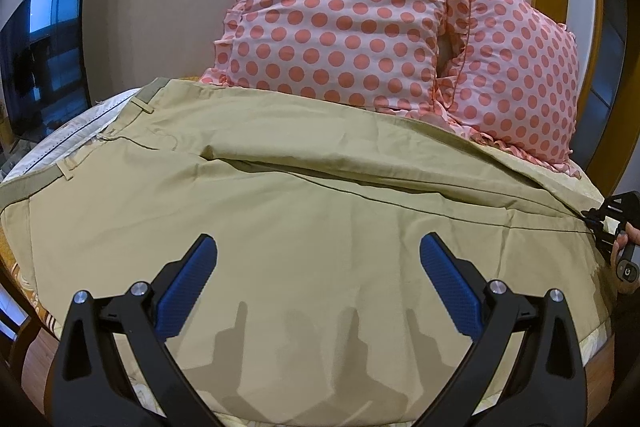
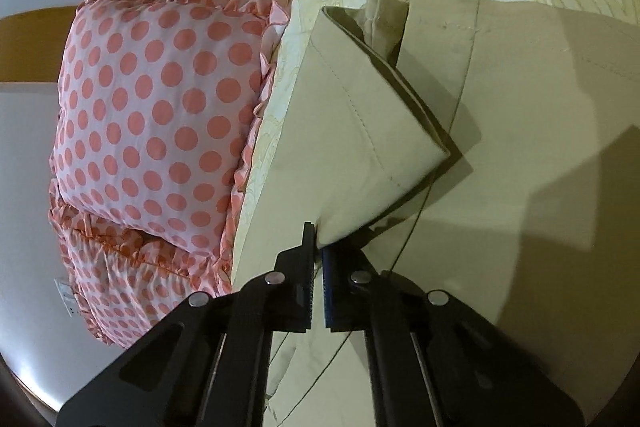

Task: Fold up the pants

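Pants — hem in right tool, pillows beside.

Both fisheye views are evenly and brightly lit with warm indoor light from above. In the left wrist view, the left tool casts several overlapping soft shadows on the pants just below its tips. In the right wrist view, hard-edged dark shadows fall on the fabric right of the right tool. Edges curve strongly and darken to black corners. Focus is sharp, with slight blur at the rims.
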Available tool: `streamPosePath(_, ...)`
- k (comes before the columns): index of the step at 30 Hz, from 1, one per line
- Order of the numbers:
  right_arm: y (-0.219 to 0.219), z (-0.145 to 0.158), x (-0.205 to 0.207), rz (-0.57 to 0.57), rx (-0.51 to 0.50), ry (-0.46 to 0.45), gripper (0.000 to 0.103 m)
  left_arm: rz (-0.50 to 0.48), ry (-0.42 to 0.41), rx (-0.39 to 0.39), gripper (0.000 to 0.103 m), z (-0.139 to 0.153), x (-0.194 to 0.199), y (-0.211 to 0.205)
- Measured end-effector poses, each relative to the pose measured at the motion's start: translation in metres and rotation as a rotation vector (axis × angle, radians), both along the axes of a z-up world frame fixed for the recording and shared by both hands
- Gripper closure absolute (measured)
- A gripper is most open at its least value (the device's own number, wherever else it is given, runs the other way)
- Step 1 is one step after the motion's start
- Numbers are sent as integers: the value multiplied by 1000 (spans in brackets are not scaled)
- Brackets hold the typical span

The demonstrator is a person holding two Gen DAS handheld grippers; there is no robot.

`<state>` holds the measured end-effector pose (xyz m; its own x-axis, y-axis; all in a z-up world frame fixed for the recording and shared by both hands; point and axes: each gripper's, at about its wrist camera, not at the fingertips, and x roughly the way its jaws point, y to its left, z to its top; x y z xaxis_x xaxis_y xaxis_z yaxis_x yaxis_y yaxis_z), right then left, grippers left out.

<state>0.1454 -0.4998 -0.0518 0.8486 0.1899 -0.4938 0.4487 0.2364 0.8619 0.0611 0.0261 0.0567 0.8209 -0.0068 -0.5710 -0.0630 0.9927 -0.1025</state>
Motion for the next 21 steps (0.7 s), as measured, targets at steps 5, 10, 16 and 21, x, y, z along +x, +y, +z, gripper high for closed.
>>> streamPosePath(5,7,16,2,13,-164,-36,101,-28,-11,-14,2,5,-7,-1)
streamPosePath(10,5,41,-34,-4,-230,-171,101,-60,-36,-110,2,19,-3,14)
streamPosePath(16,3,53,-100,-44,-302,-287,101,-22,-52,-237,2,41,36,51)
streamPosePath(21,-5,49,-116,-59,-300,-312,101,77,79,-309,3,43,110,86)
